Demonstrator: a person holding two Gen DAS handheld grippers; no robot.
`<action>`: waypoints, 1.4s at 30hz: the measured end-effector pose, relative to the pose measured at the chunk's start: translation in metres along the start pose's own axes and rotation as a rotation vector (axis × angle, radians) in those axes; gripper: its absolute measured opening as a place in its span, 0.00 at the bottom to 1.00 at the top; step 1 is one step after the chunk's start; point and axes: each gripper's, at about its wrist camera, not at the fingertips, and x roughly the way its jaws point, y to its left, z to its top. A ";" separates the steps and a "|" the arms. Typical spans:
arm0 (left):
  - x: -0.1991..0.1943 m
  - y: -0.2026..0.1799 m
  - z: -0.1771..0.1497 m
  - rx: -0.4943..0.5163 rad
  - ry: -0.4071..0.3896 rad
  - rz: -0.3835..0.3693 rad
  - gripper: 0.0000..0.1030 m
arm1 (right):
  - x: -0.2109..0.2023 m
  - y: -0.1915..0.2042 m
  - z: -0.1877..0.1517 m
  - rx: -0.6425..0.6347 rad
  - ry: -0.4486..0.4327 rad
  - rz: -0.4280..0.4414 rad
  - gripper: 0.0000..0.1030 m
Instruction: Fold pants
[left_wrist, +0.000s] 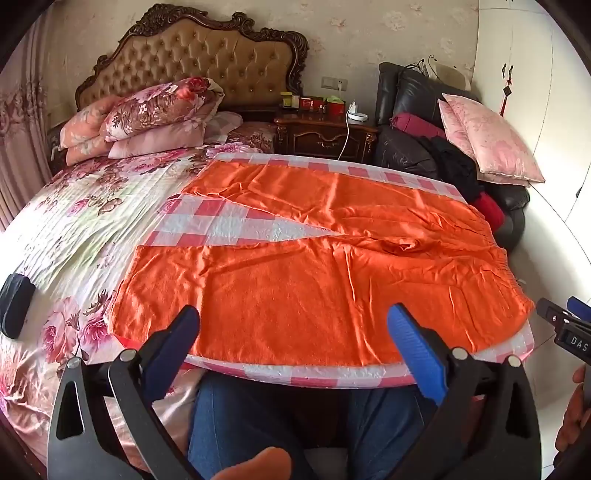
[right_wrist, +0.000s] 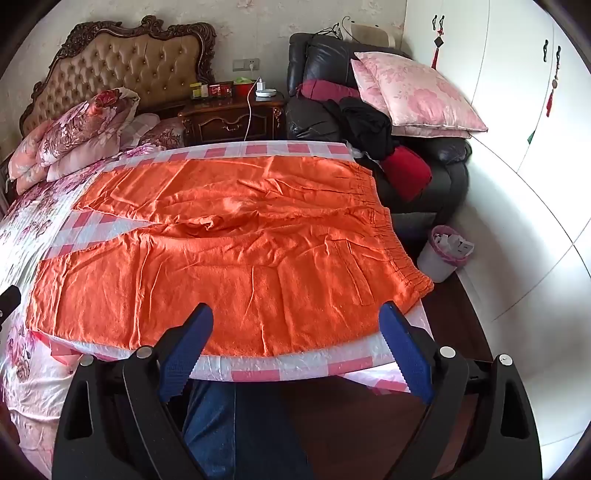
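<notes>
The work surface is a pink-and-white checked board (left_wrist: 236, 225) laid across a bed with a floral cover (left_wrist: 85, 229), in a bedroom with a tufted headboard (left_wrist: 192, 59) against a papered wall. The left gripper (left_wrist: 295, 328) is held at the near edge of the board with its blue fingers (left_wrist: 413, 350) spread wide apart and nothing between them. The right gripper (right_wrist: 295, 325) is held the same way, jaws wide apart and gripping nothing, just short of the same near edge. The orange pants (left_wrist: 314, 266) lie flat on the board directly ahead of both tools. The waistband (right_wrist: 399, 251) lies ahead and to the right of the right gripper, and the two legs run away to the left, parted by a wedge of bare board. The fabric is creased, with a raised wrinkle near the crotch. The nearer leg's long edge lies just beyond the fingertips of both tools. Ahead at the far side stands a dark wooden nightstand (right_wrist: 232, 118); to its right is a black leather chair (right_wrist: 325, 96) piled with a pink pillow (right_wrist: 417, 96) and dark and red clothing. A lined waste bin (right_wrist: 443, 254) stands on the floor to the right of the board. Stacked floral quilts (left_wrist: 147, 114) lie ahead to the left. The person's jeans-clad legs (right_wrist: 218, 424) are below the grippers.
</notes>
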 end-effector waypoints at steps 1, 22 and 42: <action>0.001 -0.001 0.000 0.006 -0.002 0.001 0.98 | 0.001 0.000 0.000 -0.001 0.003 0.000 0.86; -0.010 -0.008 -0.004 -0.015 -0.018 -0.007 0.98 | -0.004 -0.004 0.000 -0.007 -0.011 -0.009 0.86; -0.010 -0.005 -0.005 -0.020 -0.019 -0.009 0.98 | -0.002 -0.003 -0.001 -0.006 -0.008 -0.008 0.86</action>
